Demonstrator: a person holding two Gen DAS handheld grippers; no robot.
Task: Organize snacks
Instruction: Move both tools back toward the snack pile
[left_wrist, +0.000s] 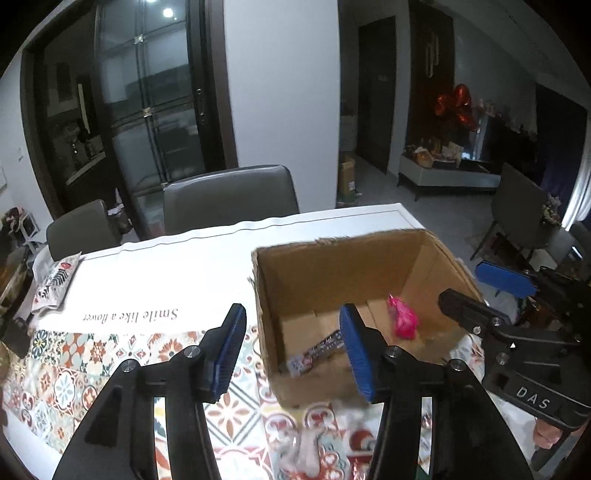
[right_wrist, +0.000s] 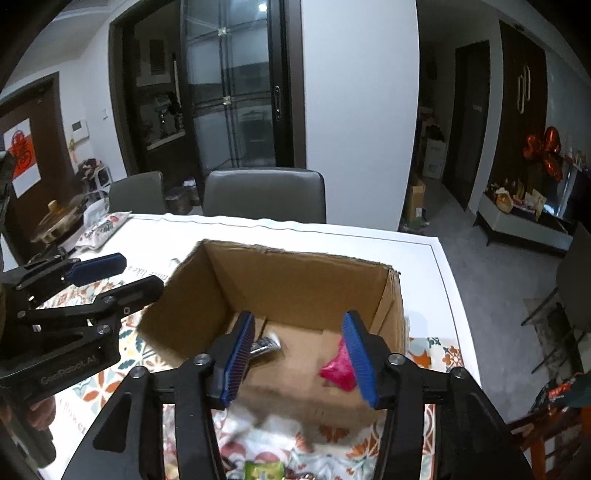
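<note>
An open cardboard box (left_wrist: 325, 258) (right_wrist: 295, 273) stands on the table. Inside lie a pink snack packet (left_wrist: 403, 318) (right_wrist: 338, 367) and a silvery wrapped bar (left_wrist: 314, 352) (right_wrist: 266, 347). My left gripper (left_wrist: 293, 347) is open and empty, hovering over the box's near left corner. My right gripper (right_wrist: 299, 360) is open and empty, just above the box's near edge; it shows in the left wrist view (left_wrist: 476, 284) at the box's right side. More snack packets lie blurred on the cloth below the box (right_wrist: 264, 470).
A patterned tablecloth (left_wrist: 74, 369) covers the white table (right_wrist: 424, 266). A white snack bag (left_wrist: 55, 280) (right_wrist: 101, 227) lies at the far left. Two grey chairs (left_wrist: 229, 195) stand behind the table. The table's right edge drops to the floor.
</note>
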